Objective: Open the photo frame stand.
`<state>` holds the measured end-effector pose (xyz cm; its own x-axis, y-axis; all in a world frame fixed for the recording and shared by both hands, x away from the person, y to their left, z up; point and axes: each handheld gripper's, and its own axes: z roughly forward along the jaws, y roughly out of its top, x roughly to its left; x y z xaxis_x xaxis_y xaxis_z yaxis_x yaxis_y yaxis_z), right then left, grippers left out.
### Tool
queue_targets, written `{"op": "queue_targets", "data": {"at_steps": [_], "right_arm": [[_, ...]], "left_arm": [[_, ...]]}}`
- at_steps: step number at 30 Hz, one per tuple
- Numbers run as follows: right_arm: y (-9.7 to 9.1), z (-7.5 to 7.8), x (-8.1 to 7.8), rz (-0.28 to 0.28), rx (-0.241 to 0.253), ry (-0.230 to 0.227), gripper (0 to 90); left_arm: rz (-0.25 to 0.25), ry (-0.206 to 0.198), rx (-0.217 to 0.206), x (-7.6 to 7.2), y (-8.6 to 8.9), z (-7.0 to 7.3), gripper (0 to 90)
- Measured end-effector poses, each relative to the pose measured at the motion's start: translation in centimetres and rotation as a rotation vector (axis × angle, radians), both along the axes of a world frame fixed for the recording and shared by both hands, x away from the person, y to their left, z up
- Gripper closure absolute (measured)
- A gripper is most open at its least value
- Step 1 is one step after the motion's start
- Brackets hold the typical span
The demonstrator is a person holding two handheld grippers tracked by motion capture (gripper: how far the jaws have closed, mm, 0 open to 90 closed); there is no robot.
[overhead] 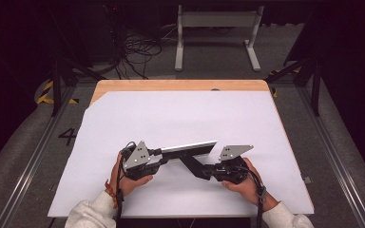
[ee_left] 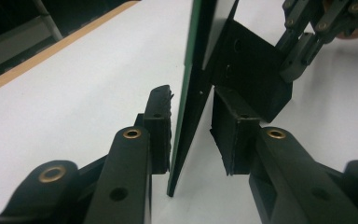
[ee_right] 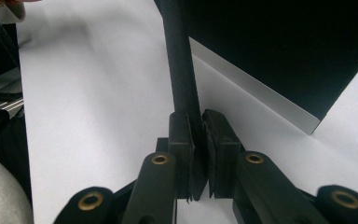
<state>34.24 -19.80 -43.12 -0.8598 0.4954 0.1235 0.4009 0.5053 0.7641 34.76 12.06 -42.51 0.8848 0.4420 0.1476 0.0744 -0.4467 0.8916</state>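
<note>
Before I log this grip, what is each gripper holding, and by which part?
The right gripper clamps the black arm of the flat panel. The left gripper straddles the panel's edge, a gap beside one pad.

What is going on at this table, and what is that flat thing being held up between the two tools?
A person stands at a table covered with a white sheet, a two-jaw gripper in each hand. The right gripper is clamped on the black stand arm of a thin flat panel, perhaps a small screen. The left gripper straddles the panel's edge: one pad lies against it, the other stands just off, so it is not clamped there.
</note>
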Motion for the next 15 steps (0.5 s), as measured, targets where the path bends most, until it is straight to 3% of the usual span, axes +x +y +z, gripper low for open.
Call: {"op": "queue_targets", "data": {"at_steps": [2, 5, 10, 15], "right_arm": [[-0.04, 0.03, 0.0, -0.004, 0.003, 0.012, 82.5], [-0.07, 0.08, 0.0, -0.004, 0.005, 0.025, 82.8], [-0.15, 0.17, -0.03, -0.004, 0.003, 0.043, 82.9], [-0.2, 0.16, -0.13, -0.014, 0.009, 0.058, 82.9]], "left_arm": [[0.01, -0.015, 0.012, -0.02, -0.13, 0.0, 71.5], [0.009, -0.003, 0.001, 0.13, 0.01, -0.12, 74.5], [0.022, -0.013, 0.045, 0.11, -0.44, -0.64, 75.7], [0.026, -0.013, 0.055, 0.1, -0.59, -0.77, 76.0]]}}
